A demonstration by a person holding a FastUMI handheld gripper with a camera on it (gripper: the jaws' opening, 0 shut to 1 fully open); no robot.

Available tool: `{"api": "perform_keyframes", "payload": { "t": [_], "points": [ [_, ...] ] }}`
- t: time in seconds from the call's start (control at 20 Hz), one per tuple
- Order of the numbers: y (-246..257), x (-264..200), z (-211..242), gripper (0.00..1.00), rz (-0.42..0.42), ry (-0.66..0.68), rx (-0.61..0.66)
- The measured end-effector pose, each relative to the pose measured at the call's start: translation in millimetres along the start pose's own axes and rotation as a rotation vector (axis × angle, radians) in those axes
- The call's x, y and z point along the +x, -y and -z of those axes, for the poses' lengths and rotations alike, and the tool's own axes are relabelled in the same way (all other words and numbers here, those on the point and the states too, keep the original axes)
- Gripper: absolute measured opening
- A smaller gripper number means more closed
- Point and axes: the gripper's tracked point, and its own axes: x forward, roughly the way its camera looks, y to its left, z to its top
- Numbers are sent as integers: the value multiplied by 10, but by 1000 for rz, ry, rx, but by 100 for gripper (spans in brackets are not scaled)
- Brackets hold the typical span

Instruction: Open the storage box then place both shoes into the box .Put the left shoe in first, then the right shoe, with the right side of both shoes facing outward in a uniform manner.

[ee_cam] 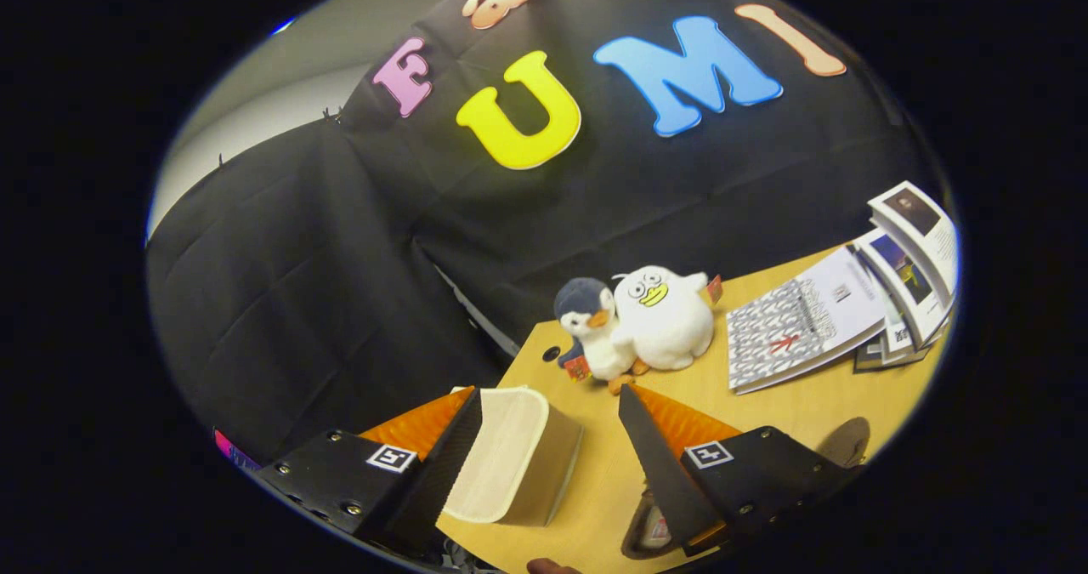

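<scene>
The gripper [548, 404] sits at the bottom of the frame with its two fingers spread wide and nothing clamped between them. The storage box [510, 459], a pale rectangular container with a ribbed cream face, rests on the wooden table [612, 463] in the lower centre, lying against the inner side of the left finger [442, 463]; the right finger [659, 463] stands apart from it with bare tabletop in the gap. A shoe [648, 527] is partly visible at the bottom edge, mostly hidden under the right finger. Beyond the fingertips, at mid-frame, two plush toys stand touching each other: a dark-headed penguin [591, 327] on the left and a white penguin [665, 315] on the right. To their right, toward the right edge of the frame, a fan of booklets [837, 315] lies on the table. The booth wall of black cloth [340, 242] occupies the upper and left portions of the frame.
</scene>
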Motion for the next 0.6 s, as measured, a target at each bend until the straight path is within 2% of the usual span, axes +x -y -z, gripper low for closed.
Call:
{"api": "perform_keyframes", "payload": {
  "t": [0.25,0.6],
  "points": [
    [-195,430,630,96,-148,-191,168],
    [-170,751,1184,96,-211,-369,263]
  ]
}}
